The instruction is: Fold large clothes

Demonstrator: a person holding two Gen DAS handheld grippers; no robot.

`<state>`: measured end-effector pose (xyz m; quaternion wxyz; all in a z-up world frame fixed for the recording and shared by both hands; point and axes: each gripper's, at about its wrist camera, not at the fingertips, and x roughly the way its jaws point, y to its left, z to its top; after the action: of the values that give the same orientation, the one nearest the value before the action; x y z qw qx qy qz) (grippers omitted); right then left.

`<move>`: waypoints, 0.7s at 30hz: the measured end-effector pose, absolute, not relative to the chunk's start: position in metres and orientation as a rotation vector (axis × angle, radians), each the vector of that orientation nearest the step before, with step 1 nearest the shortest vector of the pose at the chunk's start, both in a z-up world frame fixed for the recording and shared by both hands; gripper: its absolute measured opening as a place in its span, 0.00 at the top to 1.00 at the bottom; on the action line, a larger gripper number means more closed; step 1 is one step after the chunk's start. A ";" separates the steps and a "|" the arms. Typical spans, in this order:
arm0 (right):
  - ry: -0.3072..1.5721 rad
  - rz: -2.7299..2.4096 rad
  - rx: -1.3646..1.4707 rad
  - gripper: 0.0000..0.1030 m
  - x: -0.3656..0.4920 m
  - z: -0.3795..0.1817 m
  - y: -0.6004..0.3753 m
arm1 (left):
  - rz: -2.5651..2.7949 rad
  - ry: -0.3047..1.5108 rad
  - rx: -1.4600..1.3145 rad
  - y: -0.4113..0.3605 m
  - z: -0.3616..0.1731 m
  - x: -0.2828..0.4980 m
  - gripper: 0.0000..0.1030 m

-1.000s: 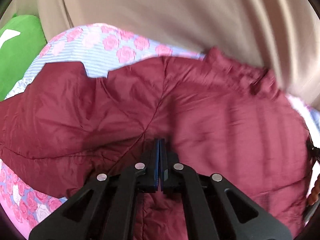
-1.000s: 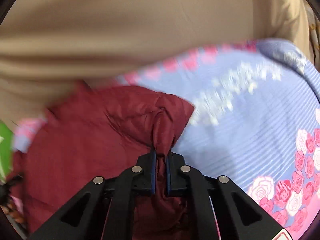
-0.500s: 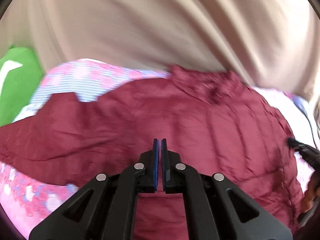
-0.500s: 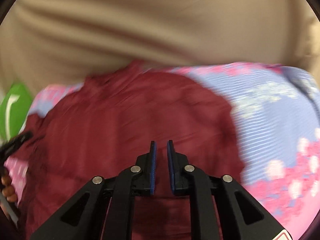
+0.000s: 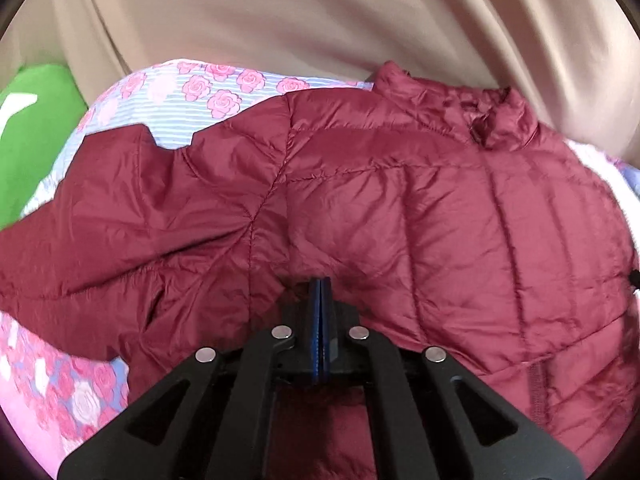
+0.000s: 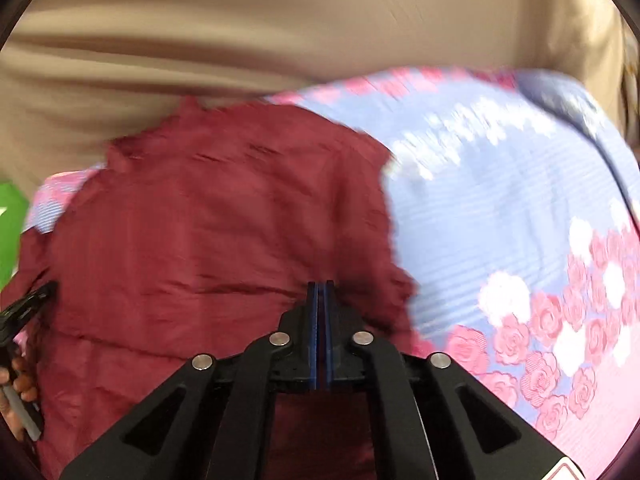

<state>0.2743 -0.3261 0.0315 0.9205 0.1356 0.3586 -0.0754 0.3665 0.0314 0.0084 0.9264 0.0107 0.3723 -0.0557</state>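
Curtain (image 5: 320, 20) backs floral bedsheet (image 6: 520, 208) under maroon jacket (image 5: 400, 208).

Bed against a beige drape, daylight from the far side

From my left feed I see a bed sheet (image 5: 208, 92) in pale blue stripes printed with pink roses, turning to solid pink near the lower edge; behind it hangs a beige curtain (image 5: 320, 20) in soft vertical folds (blurred in my right feed, so I can't read its texture there). A bright green cushion with a white mark (image 5: 32, 128) sits at the bed's left edge. The light looks even and soft, with the sheet brightest towards the right.
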 end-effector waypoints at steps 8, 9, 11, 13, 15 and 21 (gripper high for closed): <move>0.761 -0.210 0.239 1.00 0.278 0.029 -0.324 | -0.055 0.786 0.030 0.051 0.001 0.362 1.00; 0.756 -0.233 0.219 1.00 0.279 0.029 -0.324 | -0.056 0.799 0.031 0.052 -0.003 0.364 0.99; 0.836 -0.285 0.161 1.00 0.292 0.013 -0.323 | -0.059 0.816 0.032 0.051 -0.007 0.366 1.00; 0.840 -0.312 0.118 1.00 0.292 0.011 -0.318 | -0.054 0.812 0.022 0.053 -0.004 0.361 0.99; 0.826 -0.289 0.127 1.00 0.278 0.025 -0.308 | -0.081 0.811 -0.067 0.073 0.007 0.349 0.98; 0.794 -0.169 0.086 0.88 0.215 0.049 -0.271 | 0.098 0.731 -0.239 0.193 0.033 0.313 0.38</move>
<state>0.2147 -0.2711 0.0489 0.9179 0.0416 0.3859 -0.0824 0.3127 0.1928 0.0333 0.9259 -0.1165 0.3562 0.0478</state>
